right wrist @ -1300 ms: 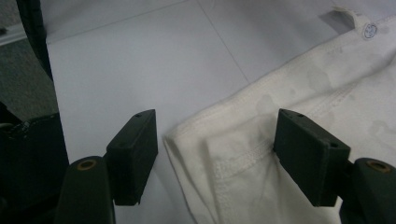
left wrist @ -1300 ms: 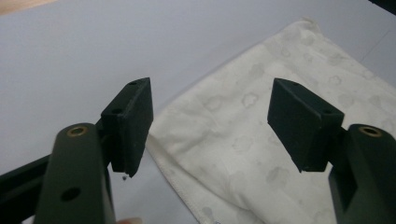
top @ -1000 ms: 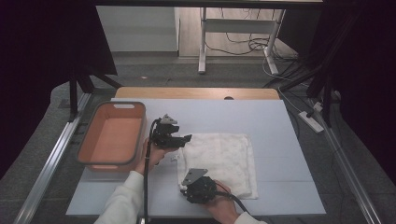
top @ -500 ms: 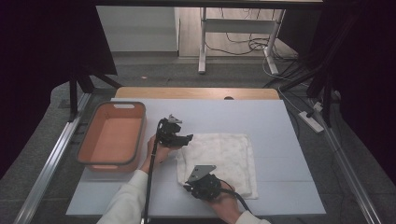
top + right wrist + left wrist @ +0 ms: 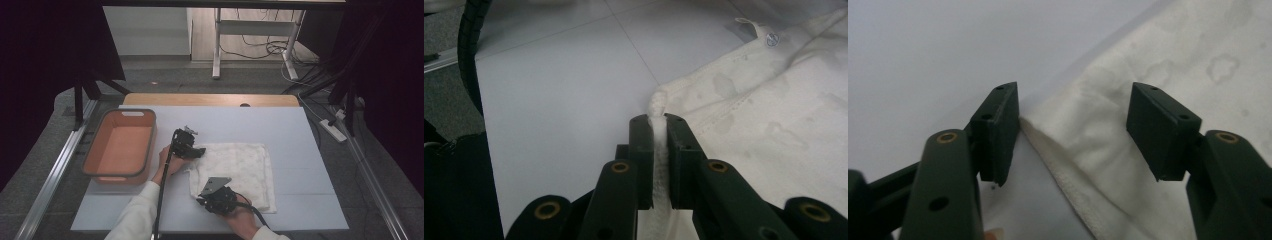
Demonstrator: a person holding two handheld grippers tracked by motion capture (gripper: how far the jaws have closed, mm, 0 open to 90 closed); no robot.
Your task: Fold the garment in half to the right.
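right gripper (image 5: pixel 658 160) first: its two black jaws are clamped tight on the near left corner of the white stained square cloth (image 5: pixel 235 172), and in the right gripper view you can see a thin ridge of fabric squeezed between the pads (image 5: pixel 642 155) with a little tuft poking out past the tips. so that one's got a proper grip on the hem.

left gripper (image 5: pixel 1073 130) is a different story. its jaws have just been closing in but they stand fairly wide, with the far left corner of the cloth sitting between them. one pad (image 5: pixel 998 130) is right at the hemmed edge, looks like it's just about touching, and the other pad (image 5: pixel 1160 127) hovers over the fabric with a clear gap. nothing pinched yet.

from the high view, the cloth lies flat on the pale grey tabletop (image 5: pixel 300 130), roughly in the middle and a bit toward the near edge, with faint ring-shaped stains across it. a small loop tag sticks out of its hem in the right gripper view. the person's left hand (image 5: pixel 170 160) comes in at the cloth's left side, and the right hand (image 5: pixel 240 215) is low by the near edge.

off to the left edge of the tabletop there's an orange rectangular plastic tub (image 5: pixel 120 147) with a grey rim, well apart from the cloth.
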